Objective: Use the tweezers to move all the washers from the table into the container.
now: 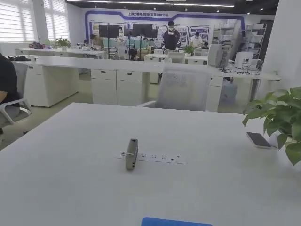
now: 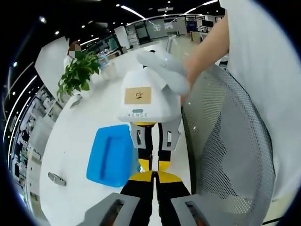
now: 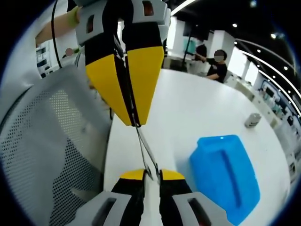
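The thin metal tweezers [image 3: 143, 146] run between my two grippers, which meet tip to tip over the near edge of the white table [image 1: 70, 179]. In the right gripper view, my left gripper [image 3: 134, 120] comes down from above, its yellow jaws shut on the tweezers' upper part. My right gripper [image 3: 153, 175] is shut on their lower end. The left gripper view shows my left gripper [image 2: 154, 176] facing the white-bodied right gripper [image 2: 154, 162], which a hand holds. The blue container [image 3: 225, 174] [image 2: 110, 155] lies on the table beside them, and its edge [image 1: 176, 221] is at the bottom of the head view.
A small grey device [image 1: 131, 154] lies mid-table by a row of sockets. A phone [image 1: 258, 140] and a potted plant [image 1: 282, 117] are at the right. A mesh chair back [image 2: 225, 155] [image 3: 51, 141] stands close beside the grippers. Desks and people fill the room behind.
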